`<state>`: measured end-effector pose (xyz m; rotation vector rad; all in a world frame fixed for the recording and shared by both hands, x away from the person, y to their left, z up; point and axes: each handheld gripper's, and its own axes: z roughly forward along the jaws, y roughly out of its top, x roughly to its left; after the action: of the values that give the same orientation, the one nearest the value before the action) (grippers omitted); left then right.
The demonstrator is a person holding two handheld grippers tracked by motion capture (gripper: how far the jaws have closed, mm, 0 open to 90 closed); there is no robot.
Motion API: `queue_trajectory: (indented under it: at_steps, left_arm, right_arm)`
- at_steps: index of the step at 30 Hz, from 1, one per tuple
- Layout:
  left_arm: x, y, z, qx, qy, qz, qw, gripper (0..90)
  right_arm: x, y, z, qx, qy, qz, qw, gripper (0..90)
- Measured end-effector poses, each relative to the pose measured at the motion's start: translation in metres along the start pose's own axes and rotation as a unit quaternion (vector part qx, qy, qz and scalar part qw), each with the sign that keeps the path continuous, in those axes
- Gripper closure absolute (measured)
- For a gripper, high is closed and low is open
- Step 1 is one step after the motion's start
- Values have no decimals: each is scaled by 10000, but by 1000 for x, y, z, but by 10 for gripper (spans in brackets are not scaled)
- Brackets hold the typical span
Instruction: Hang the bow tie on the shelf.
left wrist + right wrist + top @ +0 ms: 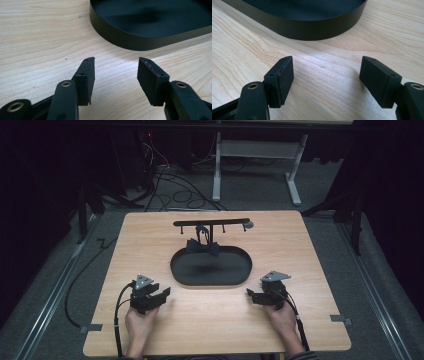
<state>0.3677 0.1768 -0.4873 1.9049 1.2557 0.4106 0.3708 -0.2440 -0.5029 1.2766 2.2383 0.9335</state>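
Both my left gripper (161, 295) and right gripper (252, 296) rested open on the table (300, 250), flanking the black tray (210, 281).

Dim dark surroundings, lit table (300, 245); soft glare, near tongs slightly blurred.

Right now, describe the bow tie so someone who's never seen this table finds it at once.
Start at the wooden table and find the black oval tray at its middle. At the tray's far rim stands a black T-shaped rack; the bow tie hangs from its crossbar, just left of the post, down over the rim. It is the one soft, dark, butterfly-shaped thing there; everything beside it is rigid metal.
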Motion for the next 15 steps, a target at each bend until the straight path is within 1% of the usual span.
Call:
queue_trajectory:
  at_steps: [2, 6, 9, 15]
  left_arm:
    - [0, 0, 1, 25, 13, 23, 10000, 485]
    - [-3, -1, 4, 72, 149, 157, 9997, 481]
    - [-3, -2, 6, 114, 194, 197, 9996, 478]
    - [-3, -2, 9, 129, 213, 196, 9995, 477]
  right_arm:
    - [0, 0, 0, -2, -1, -7, 10000, 290]
    - [0, 0, 0, -3, -1, -8, 10000, 290]
    - [0, 0, 0, -1, 0, 1, 10000, 290]
    - [0, 0, 0, -2, -2, 0, 10000, 290]
